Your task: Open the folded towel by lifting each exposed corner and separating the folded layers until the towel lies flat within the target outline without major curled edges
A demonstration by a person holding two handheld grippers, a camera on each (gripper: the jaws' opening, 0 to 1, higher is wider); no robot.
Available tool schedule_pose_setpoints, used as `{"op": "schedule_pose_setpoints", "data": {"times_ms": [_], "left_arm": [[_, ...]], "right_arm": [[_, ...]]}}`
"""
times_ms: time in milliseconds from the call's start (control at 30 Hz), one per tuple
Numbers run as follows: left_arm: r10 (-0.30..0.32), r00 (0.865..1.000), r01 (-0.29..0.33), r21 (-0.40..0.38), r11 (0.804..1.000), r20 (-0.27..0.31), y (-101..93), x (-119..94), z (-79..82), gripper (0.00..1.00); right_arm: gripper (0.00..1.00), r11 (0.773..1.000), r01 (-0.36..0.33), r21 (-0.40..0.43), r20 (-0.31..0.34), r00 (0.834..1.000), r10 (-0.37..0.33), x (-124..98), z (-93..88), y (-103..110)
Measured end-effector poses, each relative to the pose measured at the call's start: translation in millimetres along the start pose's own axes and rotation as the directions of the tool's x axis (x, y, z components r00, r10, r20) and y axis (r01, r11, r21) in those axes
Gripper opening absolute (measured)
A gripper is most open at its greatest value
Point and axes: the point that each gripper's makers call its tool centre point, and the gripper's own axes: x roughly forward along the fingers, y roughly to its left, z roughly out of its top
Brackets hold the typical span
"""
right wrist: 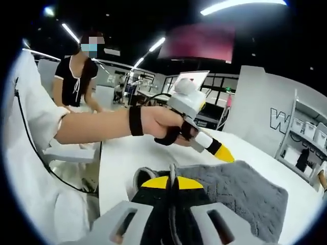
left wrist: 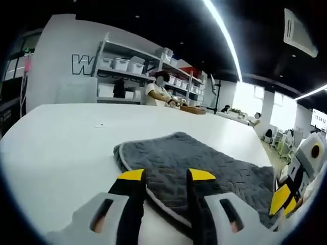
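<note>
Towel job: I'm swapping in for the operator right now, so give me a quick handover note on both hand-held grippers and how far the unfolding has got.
Left hand-held gripper: jaws open, straddling the near piped edge of the grey towel, nothing pinched yet.
Right hand-held gripper: jaws shut on a towel edge, a thin strip of fabric standing between the yellow tips.
The towel lies on the white table, looking at least partly folded, with a doubled edge near the left jaws. No target outline can be made out.
Done: one edge gripped.
Left: close the left gripper on its edge, lift, separate the layers, lay flat, smooth any curls.
</note>
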Motion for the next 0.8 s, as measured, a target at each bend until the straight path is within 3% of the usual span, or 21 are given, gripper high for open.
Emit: {"op": "schedule_pose_setpoints", "data": {"times_ms": [333, 500, 800], "left_arm": [[0.062, 0.997, -0.062, 0.012, 0.998, -0.043, 17.8, 14, -8.1, 0.29], [0.103, 0.992, -0.099, 0.063, 0.993, -0.074, 25.0, 16, -13.1, 0.32], [0.1, 0.99, -0.095, 0.052, 0.994, -0.096, 30.3, 24, -18.2, 0.34]], "right_arm": [[0.0, 1.0, -0.004, 0.008, 0.005, 1.0, 0.004, 0, -2.7, 3], [0.0, 1.0, -0.015, 0.0, 0.005, 1.0, 0.015, 1, -4.7, 9], [0.0, 1.0, -0.017, -0.011, 0.007, 1.0, 0.017, 0, -4.1, 10]]}}
